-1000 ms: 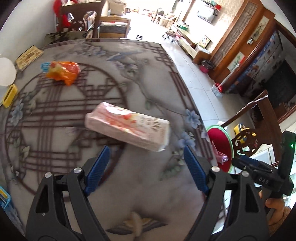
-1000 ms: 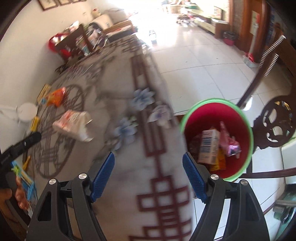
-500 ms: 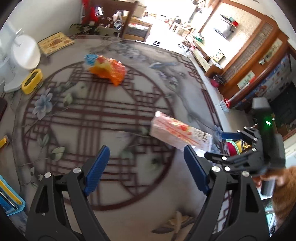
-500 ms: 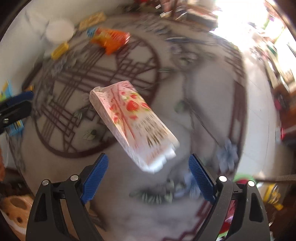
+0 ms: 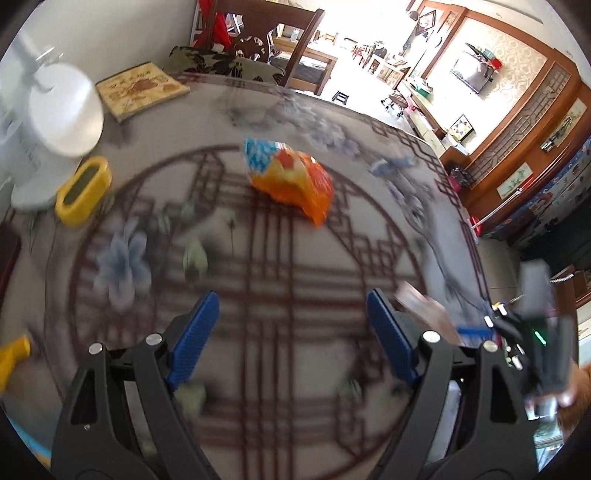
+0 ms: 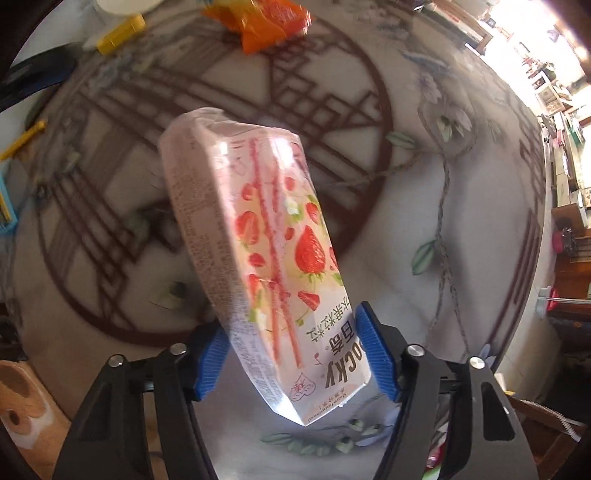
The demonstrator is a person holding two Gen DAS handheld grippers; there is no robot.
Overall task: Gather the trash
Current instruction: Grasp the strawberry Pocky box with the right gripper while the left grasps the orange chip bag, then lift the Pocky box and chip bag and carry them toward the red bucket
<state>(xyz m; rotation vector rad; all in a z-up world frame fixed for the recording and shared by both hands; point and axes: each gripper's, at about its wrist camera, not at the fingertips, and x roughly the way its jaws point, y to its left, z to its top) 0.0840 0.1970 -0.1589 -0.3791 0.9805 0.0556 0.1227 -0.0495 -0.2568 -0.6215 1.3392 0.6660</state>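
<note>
The right hand-held gripper (image 6: 291,354) pinches the pink strawberry-print cardboard snack box (image 6: 258,254) at its lower end, low in the frame — light, stiff, easily crushed. The left hand-held gripper (image 5: 291,332) gapes wide, empty — the crinkly orange plastic bag (image 5: 291,177) lies on the surface (image 5: 258,258), upper middle.

A snack bag (image 5: 290,181) lies on the table (image 5: 369,229). A box (image 6: 258,258) sits between the right gripper's (image 6: 291,354) fingers, above the table

A round table (image 5: 424,236) with a brown lattice-and-flower cloth fills the foreground; a dark wooden chair (image 5: 280,33) stands at its far edge; beyond, a sunlit tiled floor (image 5: 369,92); wood-panelled walls (image 5: 524,110) at right.
</note>
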